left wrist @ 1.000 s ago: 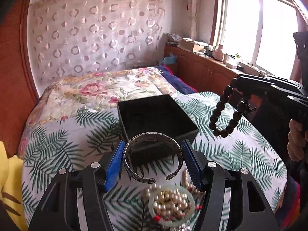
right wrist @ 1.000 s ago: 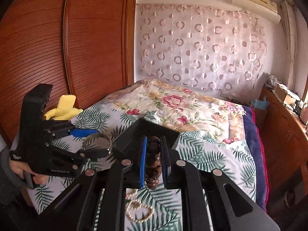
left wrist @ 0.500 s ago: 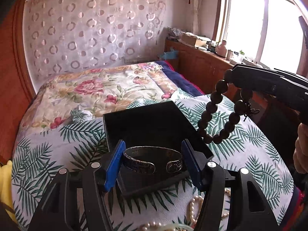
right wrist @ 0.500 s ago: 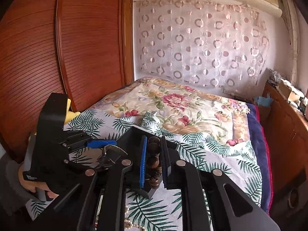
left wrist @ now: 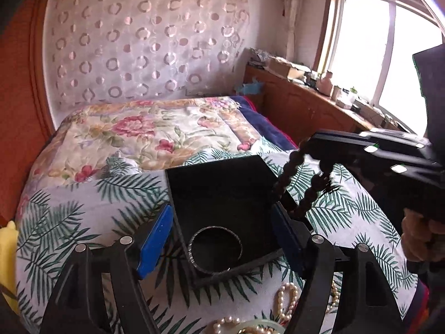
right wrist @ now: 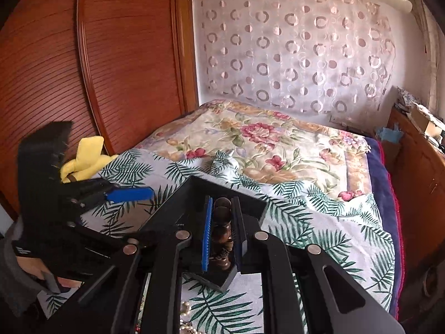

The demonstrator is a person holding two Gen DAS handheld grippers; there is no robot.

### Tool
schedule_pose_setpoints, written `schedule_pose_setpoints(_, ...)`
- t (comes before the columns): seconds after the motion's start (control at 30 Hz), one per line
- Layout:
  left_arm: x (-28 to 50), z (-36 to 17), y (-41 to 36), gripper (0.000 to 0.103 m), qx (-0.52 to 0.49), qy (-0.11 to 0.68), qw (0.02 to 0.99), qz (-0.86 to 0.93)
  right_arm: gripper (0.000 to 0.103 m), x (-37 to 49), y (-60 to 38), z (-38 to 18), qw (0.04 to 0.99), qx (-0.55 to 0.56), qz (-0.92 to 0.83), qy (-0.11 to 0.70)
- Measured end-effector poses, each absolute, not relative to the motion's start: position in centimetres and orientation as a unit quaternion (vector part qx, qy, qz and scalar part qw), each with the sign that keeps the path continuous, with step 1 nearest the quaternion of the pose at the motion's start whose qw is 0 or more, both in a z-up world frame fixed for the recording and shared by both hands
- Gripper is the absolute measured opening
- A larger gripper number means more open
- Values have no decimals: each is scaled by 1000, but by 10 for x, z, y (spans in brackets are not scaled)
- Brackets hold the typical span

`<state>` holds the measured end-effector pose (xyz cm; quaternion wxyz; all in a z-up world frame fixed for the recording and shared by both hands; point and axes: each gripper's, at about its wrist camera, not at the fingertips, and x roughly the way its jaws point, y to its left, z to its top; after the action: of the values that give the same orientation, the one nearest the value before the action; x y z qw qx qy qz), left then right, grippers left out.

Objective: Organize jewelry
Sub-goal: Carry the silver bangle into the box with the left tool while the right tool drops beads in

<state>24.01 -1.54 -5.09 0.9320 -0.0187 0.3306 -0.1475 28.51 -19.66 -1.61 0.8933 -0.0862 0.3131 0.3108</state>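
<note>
A black open box (left wrist: 222, 192) sits on the leaf-print bedspread. A silver cuff bangle (left wrist: 214, 249) lies inside it at the near corner. My left gripper (left wrist: 222, 231) is open and empty just above the bangle, its blue pads wide apart. My right gripper (right wrist: 221, 233) is shut on a dark wooden bead bracelet (right wrist: 221, 233), which hangs over the box's right edge in the left wrist view (left wrist: 303, 183). The box also shows under the right gripper (right wrist: 194, 194).
Pearl strands (left wrist: 286, 297) and a pale green bangle (left wrist: 258, 327) lie on the bedspread near the box's front. A yellow cloth (right wrist: 83, 158) lies by the wooden wardrobe. A wooden cabinet (left wrist: 306, 105) with clutter stands under the window.
My left gripper opened and let the silver bangle drop into the box. My right gripper moved the bead bracelet lower and closer to the box's right edge.
</note>
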Motion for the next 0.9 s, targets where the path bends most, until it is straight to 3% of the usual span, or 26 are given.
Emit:
schedule_pose_setpoints(0.37,200,-55,17,93,-23,308,944,-112,15,286,-179,-48,880,-99,312,343)
schedule_pose_setpoints(0.47,190,-60,24,94,-24,310,944,-107,20,284,-179,-50,881,-97,311,343)
schedule_pose_setpoints(0.53,184,-63,28,94,-28,313,943,-107,38,281,-182,-50,881,-95,314,340)
schedule_pose_setpoints(0.9,149,-78,40,95,-22,327,939,-100,38,229,-210,-56,890,-66,303,334)
